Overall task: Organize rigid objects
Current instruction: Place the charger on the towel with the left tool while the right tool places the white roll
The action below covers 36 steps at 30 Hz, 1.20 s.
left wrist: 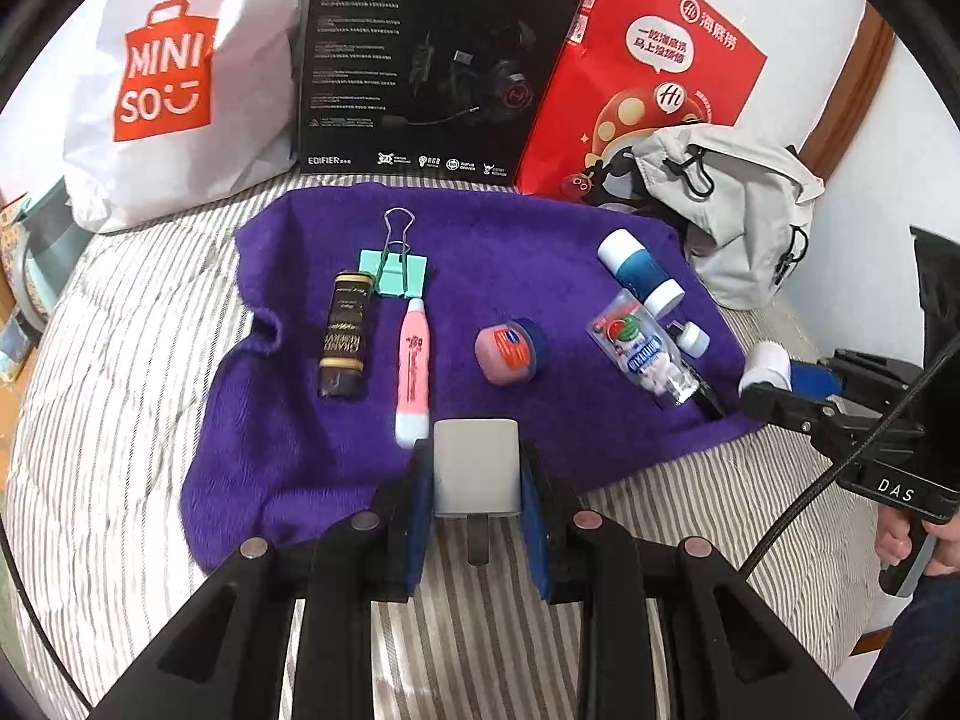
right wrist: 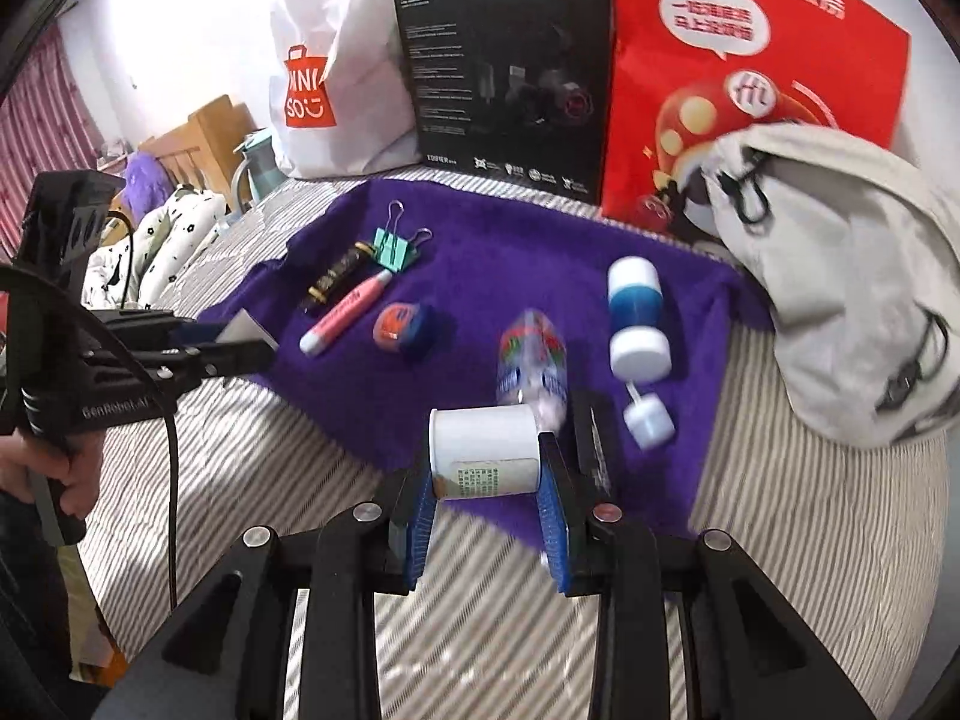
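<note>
Both grippers loaded over the purple towel (left wrist: 540, 240).
Left gripper (left wrist: 477, 480) grips a grey charger (left wrist: 476, 465); only the right wrist view shows the printed label on the white jar (right wrist: 485, 450) clamped in the right gripper (right wrist: 489, 483).

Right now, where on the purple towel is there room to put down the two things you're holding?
The purple towel is bare at its near-left corner, left of the pink pen. A second open patch lies behind the round balm tin, between the green binder clip and the blue-and-white bottle. The right side is crowded, with the clear bottle close by.
</note>
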{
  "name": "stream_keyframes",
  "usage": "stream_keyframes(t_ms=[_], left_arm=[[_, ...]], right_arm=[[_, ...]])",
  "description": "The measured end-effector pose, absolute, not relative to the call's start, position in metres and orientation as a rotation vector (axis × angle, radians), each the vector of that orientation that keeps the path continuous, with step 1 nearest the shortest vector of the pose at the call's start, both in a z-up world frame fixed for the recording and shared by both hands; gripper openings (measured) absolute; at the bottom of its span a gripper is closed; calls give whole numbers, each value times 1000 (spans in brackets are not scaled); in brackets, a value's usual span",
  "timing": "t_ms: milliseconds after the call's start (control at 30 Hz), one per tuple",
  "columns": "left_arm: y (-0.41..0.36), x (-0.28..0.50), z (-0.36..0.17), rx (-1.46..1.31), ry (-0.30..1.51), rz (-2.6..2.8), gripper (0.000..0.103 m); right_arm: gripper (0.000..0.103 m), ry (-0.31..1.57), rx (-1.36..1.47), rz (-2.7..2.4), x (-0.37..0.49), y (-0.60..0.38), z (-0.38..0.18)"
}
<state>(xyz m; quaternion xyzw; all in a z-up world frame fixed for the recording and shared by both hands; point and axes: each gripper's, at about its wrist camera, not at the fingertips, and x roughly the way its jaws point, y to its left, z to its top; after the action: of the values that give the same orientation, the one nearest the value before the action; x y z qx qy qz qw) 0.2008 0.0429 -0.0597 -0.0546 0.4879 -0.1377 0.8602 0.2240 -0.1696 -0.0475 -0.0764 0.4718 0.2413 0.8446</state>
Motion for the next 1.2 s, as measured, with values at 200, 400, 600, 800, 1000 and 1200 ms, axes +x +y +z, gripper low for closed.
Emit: stream_keyframes(t_ms=[200, 400, 600, 800, 1000, 1200], left_arm=[[35, 225, -74, -97, 1050, -307, 25], [33, 242, -86, -76, 1074, -313, 25], [36, 245, -88, -78, 1075, -319, 25], [39, 248, -91, -87, 1077, -320, 25], [37, 249, -91, -80, 1082, -332, 25], [32, 248, -91, -71, 1089, -346, 25]], right_arm=[[31, 1033, -175, 549, 237, -154, -65], [31, 1080, -186, 596, 246, -137, -86], [31, 1116, -219, 591, 257, -129, -101], [31, 1134, -249, 589, 264, -127, -109], [32, 1136, -259, 616, 264, -129, -108], [32, 1154, -211, 608, 263, -140, -103]])
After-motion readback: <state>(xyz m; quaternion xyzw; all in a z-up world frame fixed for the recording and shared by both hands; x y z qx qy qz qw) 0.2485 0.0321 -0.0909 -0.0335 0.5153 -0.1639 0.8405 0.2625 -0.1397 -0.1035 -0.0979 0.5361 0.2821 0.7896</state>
